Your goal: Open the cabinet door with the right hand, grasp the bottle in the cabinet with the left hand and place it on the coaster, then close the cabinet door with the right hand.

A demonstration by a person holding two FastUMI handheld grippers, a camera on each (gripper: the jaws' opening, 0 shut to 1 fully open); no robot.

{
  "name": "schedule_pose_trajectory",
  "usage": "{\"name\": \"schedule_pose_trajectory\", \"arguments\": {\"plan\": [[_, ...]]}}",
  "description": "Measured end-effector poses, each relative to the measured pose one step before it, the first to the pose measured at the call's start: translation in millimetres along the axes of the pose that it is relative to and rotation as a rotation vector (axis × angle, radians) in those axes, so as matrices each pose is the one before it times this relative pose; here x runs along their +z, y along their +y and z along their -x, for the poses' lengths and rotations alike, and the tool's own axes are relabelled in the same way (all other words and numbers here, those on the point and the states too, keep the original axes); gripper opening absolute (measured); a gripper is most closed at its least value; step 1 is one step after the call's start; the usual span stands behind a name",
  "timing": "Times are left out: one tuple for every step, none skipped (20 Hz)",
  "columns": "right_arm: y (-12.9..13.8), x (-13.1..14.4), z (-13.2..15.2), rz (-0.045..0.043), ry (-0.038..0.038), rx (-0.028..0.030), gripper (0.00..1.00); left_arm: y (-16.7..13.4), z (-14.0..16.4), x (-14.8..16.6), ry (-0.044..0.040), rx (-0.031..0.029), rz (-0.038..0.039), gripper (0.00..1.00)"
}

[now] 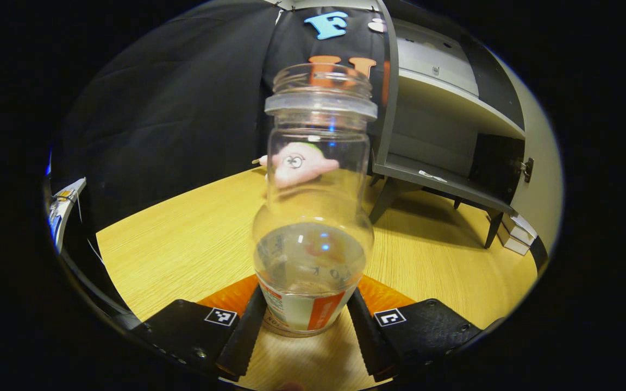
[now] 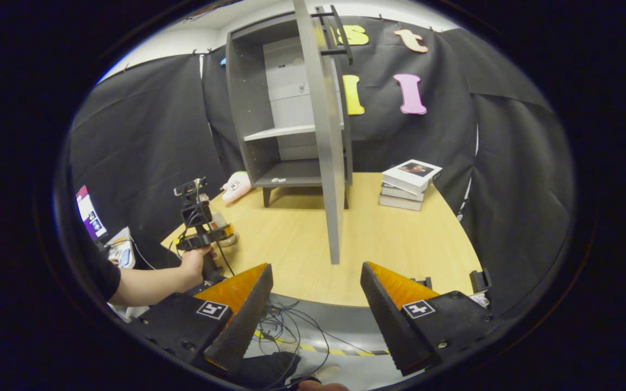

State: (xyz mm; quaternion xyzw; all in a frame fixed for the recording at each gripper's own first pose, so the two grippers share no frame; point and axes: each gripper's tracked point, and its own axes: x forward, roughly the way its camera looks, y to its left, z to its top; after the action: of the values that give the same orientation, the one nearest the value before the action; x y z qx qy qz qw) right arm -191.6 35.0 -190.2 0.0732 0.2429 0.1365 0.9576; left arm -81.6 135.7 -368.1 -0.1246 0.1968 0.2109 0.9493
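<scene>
Left hand-held gripper (image 1: 306,326) clamping one clear bottle (image 1: 315,217), right hand-held gripper (image 2: 315,304) open, one cabinet (image 2: 286,108), three stacked books (image 2: 408,184)

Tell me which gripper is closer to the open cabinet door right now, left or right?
Right. The right gripper faces the cabinet door edge-on, empty, jaws open. The left gripper is off to the side, its jaws around the bottle on the table.

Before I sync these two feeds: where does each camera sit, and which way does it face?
Left gripper view: rides the left gripper, facing the bottle between its jaws, open cabinet beyond.
Right gripper view: rides the right gripper, off the table's edge, facing the cabinet door; a hand shows.
Shared: cabinet, table, pink plush toy.
</scene>
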Motion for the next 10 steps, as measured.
{"name": "schedule_pose_trajectory", "arguments": {"plan": [[-0.51, -0.38, -0.43, -0.00138, 0.00019, -0.00044, 1.00, 1.08, 0.49, -0.87, 0.00326, 0.00228, 0.00252, 0.78], [0.03, 0.05, -0.40, 0.00102, 0.00118, -0.00062, 1.00, 3.26, 1.07, -1.89, 0.00383, 0.01636, -0.00020, 0.79], [-0.37, -0.87, 0.29, 0.00316, 0.00178, -0.00218, 1.00, 1.40, 1.04, 0.75, -0.00589, 0.00067, 0.00615, 0.82], [0.03, -0.37, -0.04, 0.00305, 0.00190, -0.00205, 1.00, -0.95, -0.67, -1.05, 0.00060, 0.00105, 0.00987, 0.95], [-0.38, -0.30, 1.05, 0.00008, 0.00091, -0.00169, 1.00, -0.32, -0.70, 0.71, -0.00231, 0.00128, 0.00520, 0.96], [0.40, -0.10, -0.67, -0.00179, 0.00074, 0.00229, 1.00, 0.39, -0.40, -0.12, 0.00229, 0.00178, 0.00054, 0.95], [0.32, 0.11, -0.54, 0.00045, 0.00230, 0.00033, 1.00, 0.04, 0.02, 0.41, -0.00121, 0.00119, -0.00117, 0.95], [0.10, -0.83, 0.17, 0.00289, 0.00017, 0.00221, 1.00, 0.09, -0.47, 0.44, -0.00180, 0.00267, -0.00242, 0.95], [0.04, 0.32, -0.66, 0.00472, 0.00192, 0.00061, 1.00, 0.43, 0.86, 0.98, -0.00202, -0.00037, 0.00235, 0.95], [-0.13, -1.05, -0.40, 0.00363, 0.00059, 0.00353, 1.00, -0.73, -0.01, 0.04, -0.00080, -0.00497, 0.00744, 0.95]]}}
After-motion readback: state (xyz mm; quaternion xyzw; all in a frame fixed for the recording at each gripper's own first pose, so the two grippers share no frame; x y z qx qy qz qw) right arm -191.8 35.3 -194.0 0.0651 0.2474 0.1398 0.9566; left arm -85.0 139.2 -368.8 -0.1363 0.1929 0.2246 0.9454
